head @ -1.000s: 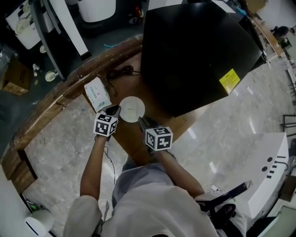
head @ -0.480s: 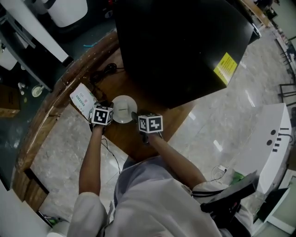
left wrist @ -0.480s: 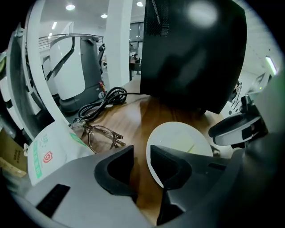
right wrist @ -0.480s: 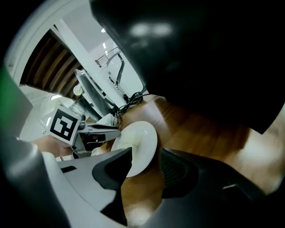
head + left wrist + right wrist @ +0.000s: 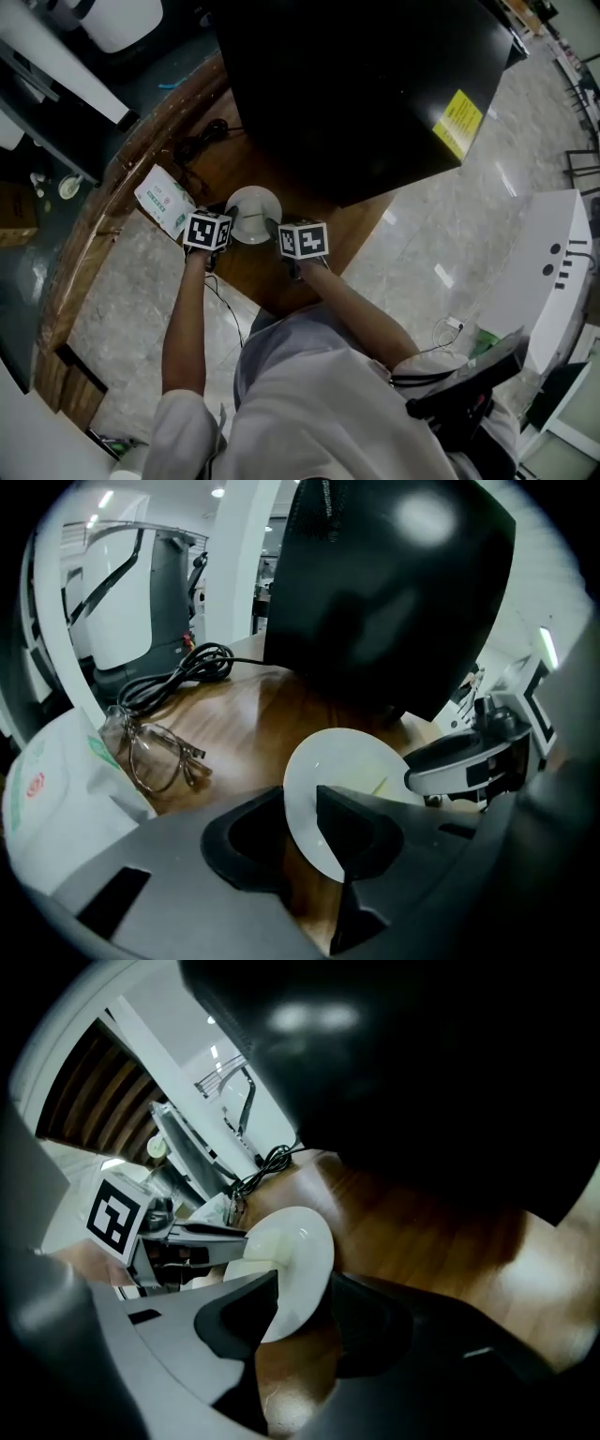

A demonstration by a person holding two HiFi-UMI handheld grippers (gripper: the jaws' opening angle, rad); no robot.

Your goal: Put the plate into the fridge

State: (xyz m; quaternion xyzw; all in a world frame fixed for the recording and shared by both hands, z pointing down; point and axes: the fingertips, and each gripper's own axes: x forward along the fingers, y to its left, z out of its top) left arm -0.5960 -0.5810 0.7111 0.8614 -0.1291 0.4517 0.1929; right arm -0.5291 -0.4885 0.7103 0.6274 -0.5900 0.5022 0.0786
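Note:
A small white plate (image 5: 253, 208) is over the brown wooden table (image 5: 319, 220), in front of the big black fridge (image 5: 356, 84). My left gripper (image 5: 228, 217) is shut on the plate's left rim. In the left gripper view the plate (image 5: 352, 771) stands tilted, its rim pinched between my left gripper's (image 5: 302, 808) jaws. My right gripper (image 5: 274, 228) is at the plate's right side with its jaws wide. In the right gripper view the plate (image 5: 295, 1260) shows its underside, its rim inside the right gripper (image 5: 305, 1302) with a little slack.
A white and green packet (image 5: 161, 202) lies on the table left of the plate. A pair of glasses (image 5: 155, 757) rests beside the packet, and a black cable (image 5: 178, 672) is coiled further back. The fridge bears a yellow sticker (image 5: 459, 124). Marble floor surrounds the table.
My right gripper has moved up from below the plate to its right rim. The left gripper stays at the left rim. The head view has shifted, so the fridge fills more of the frame.

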